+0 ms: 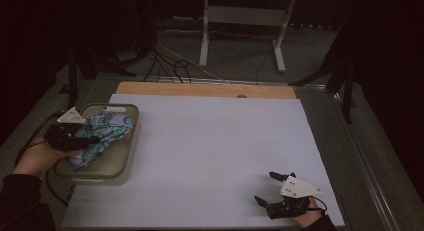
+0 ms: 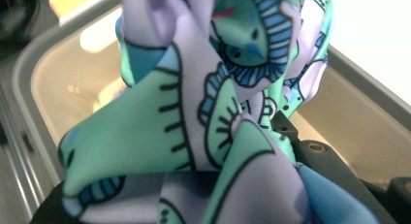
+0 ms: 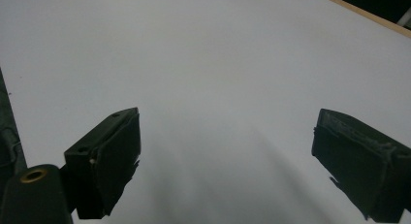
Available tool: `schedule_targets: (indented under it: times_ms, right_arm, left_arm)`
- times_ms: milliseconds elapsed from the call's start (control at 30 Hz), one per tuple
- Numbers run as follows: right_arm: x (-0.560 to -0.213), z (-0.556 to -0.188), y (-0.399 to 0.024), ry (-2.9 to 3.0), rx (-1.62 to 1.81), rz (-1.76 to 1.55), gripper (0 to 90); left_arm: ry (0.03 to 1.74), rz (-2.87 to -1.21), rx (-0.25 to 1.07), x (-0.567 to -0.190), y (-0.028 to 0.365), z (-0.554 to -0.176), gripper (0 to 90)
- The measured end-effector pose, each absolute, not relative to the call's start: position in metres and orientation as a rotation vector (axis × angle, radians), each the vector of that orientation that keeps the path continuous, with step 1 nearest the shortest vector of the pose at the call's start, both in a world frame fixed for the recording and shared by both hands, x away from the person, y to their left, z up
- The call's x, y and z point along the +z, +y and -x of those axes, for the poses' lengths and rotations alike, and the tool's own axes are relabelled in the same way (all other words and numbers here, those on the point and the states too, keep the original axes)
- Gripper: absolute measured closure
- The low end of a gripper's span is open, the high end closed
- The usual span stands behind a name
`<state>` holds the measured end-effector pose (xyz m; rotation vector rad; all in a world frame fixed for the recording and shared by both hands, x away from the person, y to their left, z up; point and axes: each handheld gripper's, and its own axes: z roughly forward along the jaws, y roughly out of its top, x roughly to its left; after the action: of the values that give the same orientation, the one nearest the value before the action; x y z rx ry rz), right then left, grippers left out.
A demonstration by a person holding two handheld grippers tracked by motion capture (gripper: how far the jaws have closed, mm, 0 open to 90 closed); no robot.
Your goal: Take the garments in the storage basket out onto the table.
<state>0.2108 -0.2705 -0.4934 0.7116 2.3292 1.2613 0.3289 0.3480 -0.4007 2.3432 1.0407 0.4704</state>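
Note:
A crumpled cloth (image 1: 106,130) printed in green, lilac and blue hangs over a shallow beige bin (image 1: 131,143) at the table's left edge. My left gripper (image 1: 93,139) is over the bin's near-left side, shut on a bunch of the cloth. In the left gripper view the cloth (image 2: 194,112) covers most of the jaws, and the bin's inside wall (image 2: 58,83) lies below it. My right gripper (image 1: 265,187) rests near the front right corner of the white sheet, its jaws wide apart. Between its fingers (image 3: 109,156) is only bare white surface.
The white sheet (image 1: 210,141) covers the tabletop, with a strip of wood (image 1: 205,89) showing at the far edge. Behind the table, a metal stand (image 1: 242,16) and loose cables (image 1: 170,61) sit on the dark floor.

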Motion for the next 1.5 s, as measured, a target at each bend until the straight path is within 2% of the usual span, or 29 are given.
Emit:
schedule_targets:
  times_ms: [67, 267, 533, 1100, 1500]
  right_arm:
    - [-0.493, -0.211, -0.27, 2.33, 1.257, -0.722, 10.5]
    - [-0.493, -0.21, -0.27, 2.337, 1.254, -0.722, 10.5]
    - [-0.494, -0.211, -0.27, 2.332, 1.252, -0.708, 10.5]
    - [-0.492, -0.211, -0.271, 2.301, 1.277, -0.732, 10.5]
    - [-0.492, -0.211, -0.27, 2.308, 1.273, -0.74, 10.5]
  left_arm:
    - [0.969, -2.353, 0.469, -0.395, 0.351, -0.323, 67.2]
    - [0.895, -2.342, 0.507, -0.38, 0.358, -0.316, 67.2]
    - [0.853, -2.303, 0.546, -0.355, 0.368, -0.306, 67.2]
    - [0.726, -2.255, 0.535, -0.313, 0.379, -0.283, 67.1]
    - [0.625, -2.236, 0.556, -0.28, 0.374, -0.273, 67.1]
